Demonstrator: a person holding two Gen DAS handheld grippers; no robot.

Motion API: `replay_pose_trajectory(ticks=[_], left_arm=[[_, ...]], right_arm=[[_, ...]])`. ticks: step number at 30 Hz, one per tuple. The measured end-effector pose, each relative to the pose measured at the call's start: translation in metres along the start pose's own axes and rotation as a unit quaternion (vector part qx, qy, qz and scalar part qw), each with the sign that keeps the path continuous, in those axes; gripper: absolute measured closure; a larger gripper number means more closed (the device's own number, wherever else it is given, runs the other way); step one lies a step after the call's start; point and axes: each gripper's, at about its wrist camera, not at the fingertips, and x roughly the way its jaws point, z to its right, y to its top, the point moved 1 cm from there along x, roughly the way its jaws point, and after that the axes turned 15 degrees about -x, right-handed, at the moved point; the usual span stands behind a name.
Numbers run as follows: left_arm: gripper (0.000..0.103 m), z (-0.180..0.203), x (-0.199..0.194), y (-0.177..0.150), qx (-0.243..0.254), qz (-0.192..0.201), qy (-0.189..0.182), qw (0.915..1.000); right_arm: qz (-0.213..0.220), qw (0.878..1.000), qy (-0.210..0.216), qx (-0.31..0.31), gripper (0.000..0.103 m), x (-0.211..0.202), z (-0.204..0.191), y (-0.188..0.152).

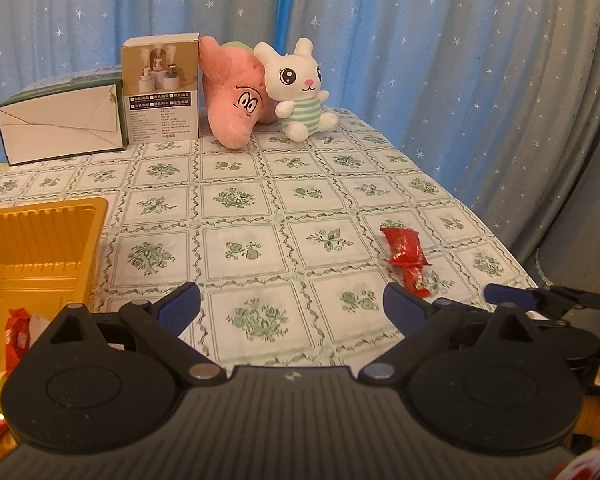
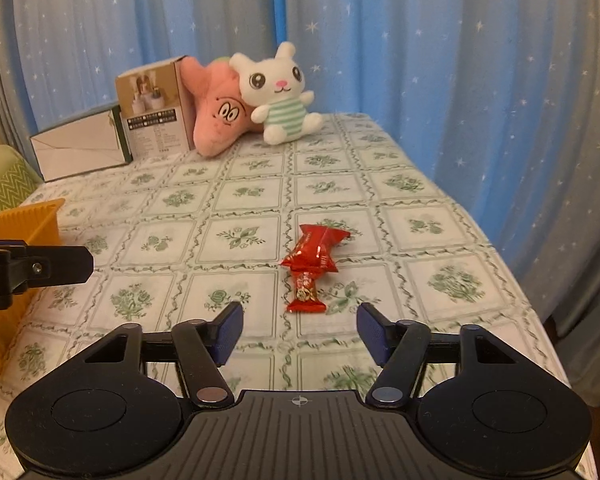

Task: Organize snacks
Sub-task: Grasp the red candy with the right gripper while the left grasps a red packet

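Right now two red snack packets (image 2: 314, 266) are lying on the green-flowered tablecloth (image 2: 244, 196), one overlapping the other: the far one is resting with its long axis running left to right, tilted up toward the right, while the near one is pointing its long axis toward the camera, its crimped end sitting nearest. The right gripper (image 2: 300, 334) is hovering just short of them, its blue-padded jaws standing apart with nothing between them, the near packet's end lying just beyond the gap. The left gripper (image 1: 292, 308) is also standing wide apart and empty over bare cloth, with the same packets off to its right. At the near left, a yellow plastic tray (image 1: 60, 240) is being cut off by the frame edge and partly covered by the gripper body; a few wrapped snacks (image 1: 16, 336) are peeking out in it, too hidden to count. At the far end, a pink star plush (image 2: 216, 116), a white rabbit plush (image 2: 278, 92), a brown printed box (image 2: 156, 108) and a white carton (image 2: 80, 148) are standing against the blue starry curtain (image 2: 420, 60); the box's print is too small to read.
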Motion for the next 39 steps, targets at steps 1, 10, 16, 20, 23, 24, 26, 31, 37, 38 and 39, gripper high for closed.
replay_pose_trajectory(ticks=[1, 10, 16, 20, 23, 24, 26, 31, 37, 38, 39], left_arm=[[0.007, -0.001, 0.003, 0.002, 0.000, 0.000, -0.001, 1.0000], [0.010, -0.002, 0.023, 0.010, 0.003, -0.004, -0.009, 0.9999], [0.011, -0.004, 0.032, 0.011, 0.002, -0.007, -0.012, 0.9999], [0.013, -0.001, 0.035, 0.010, 0.004, -0.012, -0.014, 0.9998], [0.013, 0.005, 0.038, 0.009, 0.012, -0.015, -0.017, 0.9997], [0.013, 0.008, 0.040, 0.009, 0.014, -0.016, -0.019, 0.9996], [0.013, 0.015, 0.044, 0.008, 0.019, -0.020, -0.026, 0.9993], [0.014, 0.040, 0.065, 0.008, 0.024, -0.031, -0.050, 0.9980], [0.022, 0.073, 0.102, 0.010, 0.035, -0.041, -0.074, 0.9958], [0.024, 0.078, 0.107, 0.010, 0.039, -0.044, -0.075, 0.9954], [0.025, 0.083, 0.113, 0.010, 0.044, -0.047, -0.075, 0.9951]], right_arm=[[-0.002, 1.000, 0.003, -0.001, 0.048, 0.005, 0.000, 0.003], [-0.025, 0.999, 0.011, -0.024, 0.068, 0.056, 0.008, 0.013], [-0.033, 0.999, 0.015, -0.032, 0.085, 0.074, 0.011, 0.011], [-0.037, 0.999, 0.019, -0.024, 0.087, 0.067, 0.010, 0.012], [-0.032, 0.999, 0.012, 0.002, 0.087, 0.048, 0.020, 0.014], [-0.029, 0.999, 0.008, 0.011, 0.087, 0.041, 0.025, 0.014], [-0.026, 0.999, -0.005, 0.030, 0.087, 0.031, 0.038, 0.013], [-0.026, 0.996, -0.025, 0.079, 0.087, 0.019, 0.074, 0.008], [-0.029, 0.992, -0.035, 0.116, 0.087, 0.022, 0.098, 0.004], [-0.031, 0.992, -0.039, 0.118, 0.087, 0.023, 0.101, 0.003], [-0.033, 0.991, -0.043, 0.121, 0.087, 0.023, 0.104, 0.002]])
